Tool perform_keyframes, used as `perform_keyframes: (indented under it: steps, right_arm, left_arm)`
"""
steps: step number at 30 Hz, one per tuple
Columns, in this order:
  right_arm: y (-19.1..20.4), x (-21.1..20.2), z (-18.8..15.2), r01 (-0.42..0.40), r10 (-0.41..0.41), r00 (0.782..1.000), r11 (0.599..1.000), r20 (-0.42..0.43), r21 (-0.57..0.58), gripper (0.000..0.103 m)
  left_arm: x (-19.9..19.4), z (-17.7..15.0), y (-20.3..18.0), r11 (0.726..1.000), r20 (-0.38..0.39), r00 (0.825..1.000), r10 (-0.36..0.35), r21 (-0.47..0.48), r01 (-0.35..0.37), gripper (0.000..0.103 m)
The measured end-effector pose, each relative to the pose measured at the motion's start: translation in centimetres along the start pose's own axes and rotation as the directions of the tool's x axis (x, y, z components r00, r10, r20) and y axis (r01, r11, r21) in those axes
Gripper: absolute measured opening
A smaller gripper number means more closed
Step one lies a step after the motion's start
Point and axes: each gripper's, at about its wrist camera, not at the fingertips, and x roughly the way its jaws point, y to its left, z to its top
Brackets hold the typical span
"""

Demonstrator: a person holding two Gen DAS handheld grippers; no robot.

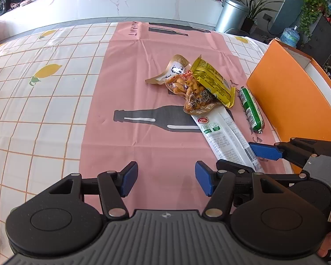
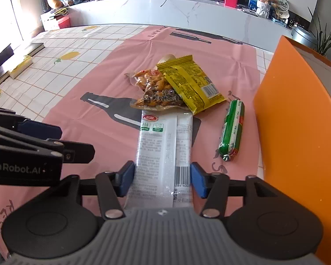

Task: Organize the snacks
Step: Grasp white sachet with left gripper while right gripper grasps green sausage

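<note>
At the left, the left gripper (image 1: 166, 180) with blue pads hangs over the bare pink plastic mat (image 1: 125, 70), its jaws wide apart and holding nothing; its black body carries white letters that read "Robot.AI" in the right wrist view. The mat lies on a white checked tablecloth with yellow lemons (image 1: 44, 92) and shows dark bottle shapes. In the middle lies a clear vacuum pouch of orange-brown snack pieces (image 2: 153, 88) with a yellow foil packet (image 2: 188, 84), printed with small unreadable text, resting partly on it. Near these, the right gripper (image 2: 163, 180) has its blue pads against both long edges of a long white sachet (image 2: 163, 145) with a red oval logo, green marks and a barcode. To the right lies a green sausage stick (image 2: 231, 128), then a tall orange cardboard box (image 2: 298, 121).
</note>
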Motion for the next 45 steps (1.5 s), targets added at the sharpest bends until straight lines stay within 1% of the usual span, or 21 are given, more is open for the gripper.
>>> perform_keyframes:
  steps: [5, 9, 10, 14, 15, 16, 19, 20, 22, 23, 24, 25, 27, 29, 33, 35, 37, 41, 43, 44, 45]
  right_arm:
    - [-0.4, -0.2, 0.0, -0.044, 0.044, 0.999, 0.998, 0.0, 0.043, 0.047]
    - [0.8, -0.3, 0.0, -0.108, 0.108, 0.994, 0.994, -0.016, 0.012, 0.047]
    - [1.3, -0.4, -0.1, -0.106, 0.106, 0.994, 0.994, -0.016, -0.004, 0.048]
    - [2.7, -0.7, -0.4, -0.084, 0.084, 0.996, 0.995, -0.01, -0.048, 0.056]
    - [2.7, -1.1, -0.4, -0.078, 0.078, 0.997, 0.995, -0.002, -0.055, 0.06]
    - [2.5, -1.6, -0.5, -0.07, 0.071, 0.997, 0.996, 0.01, -0.062, 0.062]
    - [1.5, -3.5, -0.8, -0.016, 0.02, 0.999, 0.997, 0.05, -0.08, 0.063]
    - [1.1, -4.1, -0.9, 0.012, -0.007, 0.998, 0.996, 0.063, -0.084, 0.062]
    - [0.1, -4.7, -1.3, 0.089, -0.083, 0.994, 0.992, 0.073, -0.087, 0.053]
    - [-0.3, -4.8, -1.4, 0.128, -0.122, 0.99, 0.988, 0.069, -0.082, 0.044]
    - [-0.8, -4.8, -1.5, 0.156, -0.151, 0.986, 0.985, 0.069, -0.071, 0.038]
    - [-1.4, -4.8, -1.6, 0.169, -0.165, 0.984, 0.984, 0.07, -0.052, 0.036]
    - [-2.4, -4.6, -1.7, 0.166, -0.165, 0.984, 0.986, 0.062, -0.011, 0.025]
    - [-2.9, -4.4, -1.8, 0.169, -0.169, 0.984, 0.986, 0.064, 0.012, 0.02]
    - [-3.0, -4.1, -2.0, 0.188, -0.188, 0.977, 0.982, 0.101, 0.013, 0.019]
    - [-2.8, -4.0, -2.1, 0.191, -0.19, 0.975, 0.982, 0.114, 0.005, 0.019]
    - [-2.8, -3.9, -2.1, 0.195, -0.194, 0.972, 0.981, 0.13, 0.003, 0.019]
    - [-2.6, -3.4, -1.8, 0.224, -0.222, 0.963, 0.975, 0.153, 0.006, 0.019]
    - [-2.7, -3.1, -1.6, 0.232, -0.232, 0.959, 0.972, 0.163, 0.02, 0.019]
    - [-2.7, -2.9, -1.5, 0.234, -0.235, 0.959, 0.972, 0.161, 0.02, 0.021]
    - [-2.6, -2.6, -1.4, 0.234, -0.234, 0.959, 0.972, 0.158, 0.021, 0.021]
  left_arm:
    - [-0.5, -0.1, -0.1, 1.0, 0.009, 1.0, -0.019, -0.018, 0.019, 0.069]
    - [-1.0, -0.2, -0.1, 1.0, 0.012, 1.0, -0.009, -0.028, 0.009, 0.069]
    - [-1.1, -0.2, 0.0, 1.0, 0.008, 1.0, -0.007, -0.03, 0.007, 0.069]
    - [-1.3, -0.3, 0.1, 0.999, 0.007, 1.0, -0.003, -0.047, 0.004, 0.069]
    - [-1.4, -0.3, 0.1, 0.998, 0.01, 1.0, -0.004, -0.058, 0.005, 0.069]
    - [-1.5, -0.2, 0.2, 0.997, 0.012, 1.0, -0.008, -0.072, 0.009, 0.069]
    - [-1.5, 0.0, 0.0, 0.992, 0.013, 1.0, -0.021, -0.122, 0.022, 0.07]
    - [-1.5, 0.1, -0.2, 0.991, 0.013, 1.0, -0.026, -0.134, 0.027, 0.07]
    - [-1.1, 0.2, -0.9, 0.987, 0.004, 0.999, -0.049, -0.154, 0.049, 0.069]
    - [-0.9, 0.2, -1.3, 0.985, -0.006, 0.999, -0.053, -0.167, 0.051, 0.069]
    - [-0.6, 0.2, -1.6, 0.982, -0.014, 0.998, -0.055, -0.181, 0.051, 0.069]
    - [-0.4, 0.3, -2.0, 0.979, -0.021, 0.998, -0.057, -0.198, 0.052, 0.069]
    - [0.1, 0.3, -2.6, 0.969, -0.035, 0.998, -0.055, -0.243, 0.045, 0.07]
    - [0.6, 0.5, -3.3, 0.964, -0.046, 0.998, -0.034, -0.266, 0.02, 0.07]
    - [1.6, 0.9, -4.9, 0.96, -0.067, 0.997, 0.048, -0.273, -0.065, 0.07]
    - [2.2, 1.1, -5.4, 0.956, -0.078, 0.994, 0.07, -0.28, -0.089, 0.071]
    - [2.6, 1.2, -5.9, 0.955, -0.07, 0.993, 0.098, -0.274, -0.113, 0.076]
    - [3.3, 1.6, -6.8, 0.959, -0.06, 0.987, 0.148, -0.233, -0.159, 0.076]
    - [3.5, 1.7, -7.0, 0.964, -0.048, 0.982, 0.184, -0.185, -0.19, 0.065]
    - [3.6, 1.7, -6.8, 0.966, -0.044, 0.983, 0.18, -0.179, -0.185, 0.064]
    - [3.5, 1.8, -6.6, 0.969, -0.04, 0.985, 0.17, -0.177, -0.175, 0.061]
